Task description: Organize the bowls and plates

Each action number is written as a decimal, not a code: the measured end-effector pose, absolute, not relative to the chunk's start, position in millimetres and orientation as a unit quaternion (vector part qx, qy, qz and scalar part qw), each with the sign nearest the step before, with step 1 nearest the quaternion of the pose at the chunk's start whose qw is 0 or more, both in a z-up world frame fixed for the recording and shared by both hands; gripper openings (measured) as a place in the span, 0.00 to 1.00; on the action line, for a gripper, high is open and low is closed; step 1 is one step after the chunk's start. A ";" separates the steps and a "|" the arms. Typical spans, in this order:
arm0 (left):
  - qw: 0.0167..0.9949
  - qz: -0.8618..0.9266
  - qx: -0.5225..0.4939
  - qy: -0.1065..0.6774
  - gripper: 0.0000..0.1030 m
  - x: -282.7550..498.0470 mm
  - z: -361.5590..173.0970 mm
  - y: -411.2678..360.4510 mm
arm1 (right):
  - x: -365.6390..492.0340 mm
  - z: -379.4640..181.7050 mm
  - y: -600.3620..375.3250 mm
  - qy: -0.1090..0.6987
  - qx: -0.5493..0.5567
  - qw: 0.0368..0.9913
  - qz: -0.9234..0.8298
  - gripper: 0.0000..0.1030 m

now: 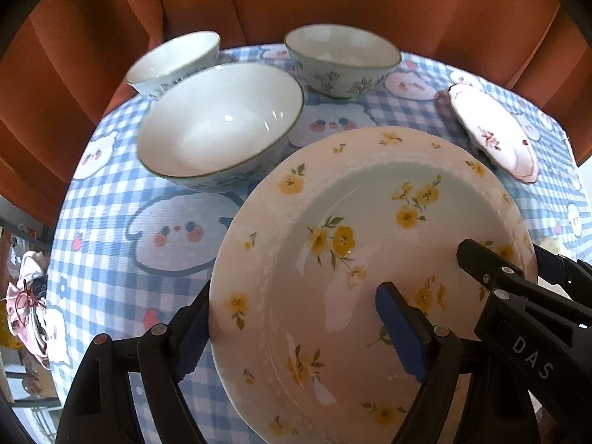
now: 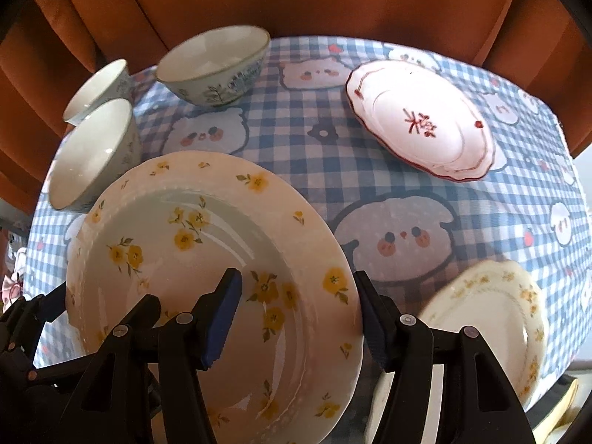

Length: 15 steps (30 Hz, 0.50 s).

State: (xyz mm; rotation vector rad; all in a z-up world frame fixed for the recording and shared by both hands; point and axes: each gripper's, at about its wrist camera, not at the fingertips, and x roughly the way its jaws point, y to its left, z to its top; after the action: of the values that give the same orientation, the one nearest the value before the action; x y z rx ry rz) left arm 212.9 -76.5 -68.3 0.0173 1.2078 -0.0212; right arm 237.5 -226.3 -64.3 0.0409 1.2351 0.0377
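My counter (image 1: 111,259) wears a blue-and-white checked cloth printed with round cartoon faces, and rust-orange curtains (image 1: 333,0) hang close behind it. At the far left edge of the left view sits a pink-and-white bundle (image 1: 26,310), too distorted to name.

The yellow-flower plate (image 1: 333,259) fills the near foreground, tilted, its lower rim cut off by both frames. I hold it from two sides: my left claw (image 1: 296,333) is clamped over its left rim, one blue pad inside the well and one outside, and my right claw (image 2: 296,318) grips the right rim the same way. I cannot tell whether the plate touches the cloth.

Beyond it stand three bowls — a wide white bowl (image 1: 218,125) just beside the plate, and two floral bowls (image 1: 340,61) behind. A red-rimmed scalloped plate (image 2: 418,118) lies far right, well apart. A cream plate (image 2: 492,318) near the right claw is blurred and partly hidden by it.
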 end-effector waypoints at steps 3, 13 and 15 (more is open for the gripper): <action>0.833 -0.017 0.010 0.553 0.83 203.1 -55.8 -74.2 | 226.7 -50.1 -223.0 0.568 0.020 0.823 0.011 0.63; 0.855 -0.042 0.026 0.517 0.83 170.5 -28.0 -68.5 | 182.4 -11.5 -216.8 0.529 0.037 0.848 -0.021 0.63; 0.857 -0.042 0.030 0.513 0.83 164.4 -26.6 -71.8 | 173.7 -8.5 -217.5 0.523 0.042 0.851 -0.024 0.63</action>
State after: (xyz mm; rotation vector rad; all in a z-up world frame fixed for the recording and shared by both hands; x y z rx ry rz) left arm 164.4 -71.8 -26.6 0.0636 1.0771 -0.0879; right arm 173.7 -217.5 -8.5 0.0882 1.1017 -0.0507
